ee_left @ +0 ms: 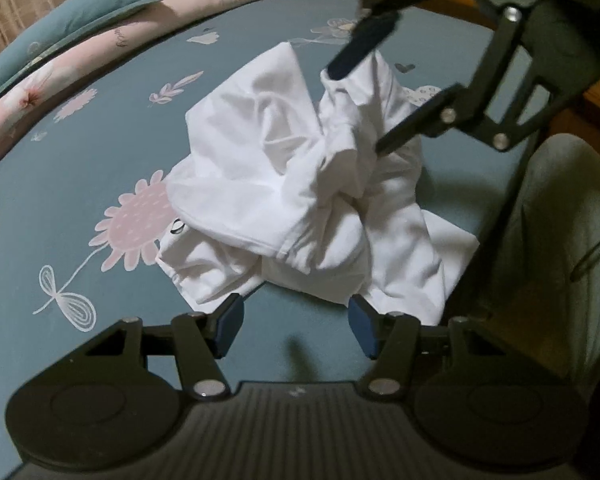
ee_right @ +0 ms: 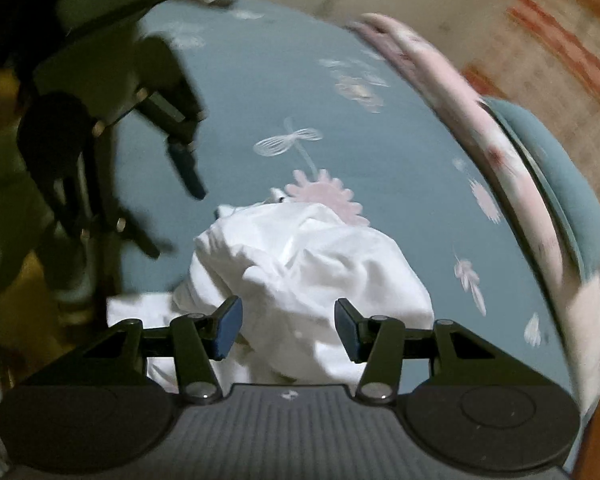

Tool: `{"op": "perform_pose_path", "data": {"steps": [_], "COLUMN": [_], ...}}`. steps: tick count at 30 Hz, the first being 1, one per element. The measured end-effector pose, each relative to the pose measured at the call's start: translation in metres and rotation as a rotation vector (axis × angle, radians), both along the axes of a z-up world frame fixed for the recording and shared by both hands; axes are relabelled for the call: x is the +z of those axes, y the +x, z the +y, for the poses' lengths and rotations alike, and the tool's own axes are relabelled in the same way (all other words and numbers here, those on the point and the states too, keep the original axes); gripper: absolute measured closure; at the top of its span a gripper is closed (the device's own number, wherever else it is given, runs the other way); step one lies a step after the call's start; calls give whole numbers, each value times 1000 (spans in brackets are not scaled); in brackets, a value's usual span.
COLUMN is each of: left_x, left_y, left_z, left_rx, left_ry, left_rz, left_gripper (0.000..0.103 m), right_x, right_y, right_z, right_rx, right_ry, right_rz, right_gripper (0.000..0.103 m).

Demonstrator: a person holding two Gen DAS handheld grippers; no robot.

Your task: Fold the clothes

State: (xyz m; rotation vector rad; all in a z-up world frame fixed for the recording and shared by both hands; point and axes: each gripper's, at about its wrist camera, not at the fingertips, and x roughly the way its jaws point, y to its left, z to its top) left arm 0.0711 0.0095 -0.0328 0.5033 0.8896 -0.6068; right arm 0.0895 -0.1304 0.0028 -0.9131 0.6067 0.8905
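White garment (ee_left: 300, 184) on a bed (ee_left: 80, 184) covered in a blue-grey sheet printed with pink flowers; a pink quilt (ee_left: 100, 52) and a blue pillow (ee_left: 80, 12) lay along the far left edge in the left wrist view. The garment sat as a crumpled heap near the middle of the bed, bunched and twisted on itself, with deep irregular creases, a hemmed edge curling across its near side and a flatter flap spread toward the near right. No flat panel, straight fold line or stacked layer was visible, so the folding, as judged from the heap, remained essentially all to be done: the cloth would need spreading flat and smoothing. The left tool (ee_left: 296, 328) hovered just near of the heap with its blue-padded fingers spread apart and nothing between them. The right tool (ee_left: 360, 108) reached in from the far right; in the left wrist view its fingers stood apart on either side of a raised ridge of cloth at the top of the heap, and its own view showed the right tool (ee_right: 288, 328) parted above the white fabric, not yet pinched on it. The cloth looked thin, soft and limp, likely to sag and slip when lifted.
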Motion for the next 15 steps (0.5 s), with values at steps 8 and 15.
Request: {"op": "perform_pose_path", "data": {"steps": [8,15], "left_x": [-8,-10], "left_y": [9,16], "left_z": [1,1], "left_rx": [-27,-55], "left_ry": [19,77], "left_rz": [4,-88], "left_gripper": [42,42], "right_x": [-15,-27], "right_y": [17,13], "right_z": [17,-9], "right_rx": [180,83], "right_ry": [-203,-213], "right_rz": [62,58], "right_gripper": [53,91]}}
